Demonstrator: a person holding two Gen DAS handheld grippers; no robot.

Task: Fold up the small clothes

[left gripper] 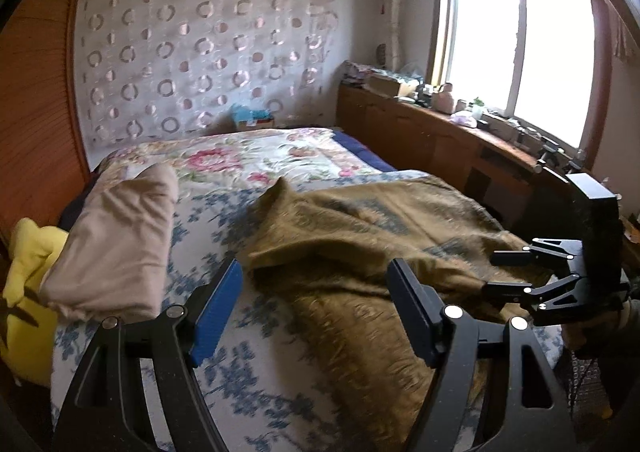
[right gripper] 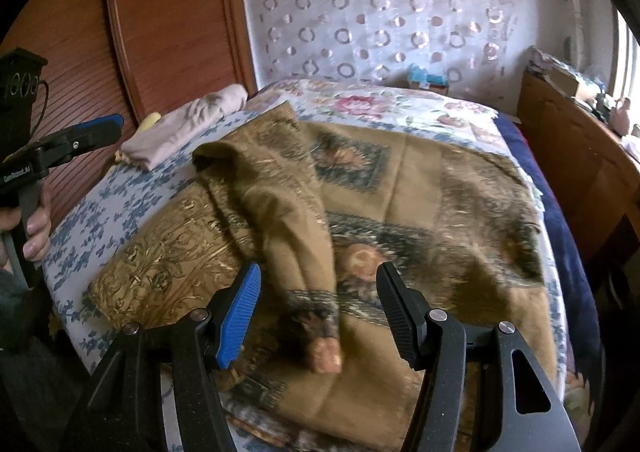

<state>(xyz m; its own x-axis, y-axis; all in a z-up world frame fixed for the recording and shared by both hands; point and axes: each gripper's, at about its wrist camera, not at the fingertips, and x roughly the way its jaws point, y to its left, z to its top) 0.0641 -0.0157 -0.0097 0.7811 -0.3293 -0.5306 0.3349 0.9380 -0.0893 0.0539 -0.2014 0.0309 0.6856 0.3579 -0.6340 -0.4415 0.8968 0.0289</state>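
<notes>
Item: olive patterned cloth (right gripper: 400,188), lying half-folded across the bed (right gripper: 80,220). Soft, light, limp. Your left gripper (left gripper: 316,292) and right gripper (right gripper: 318,304) are hovering wide, empty; you are best pinching the near hem corners.

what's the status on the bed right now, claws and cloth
Left claw open, empty. Right claw open over the olive-brown patterned cloth, half folded. Folded beige garment lies clear.

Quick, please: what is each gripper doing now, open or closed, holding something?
Left gripper: open, holding nothing.
Right gripper: open above the brown patterned woven cloth, not gripping it.
</notes>
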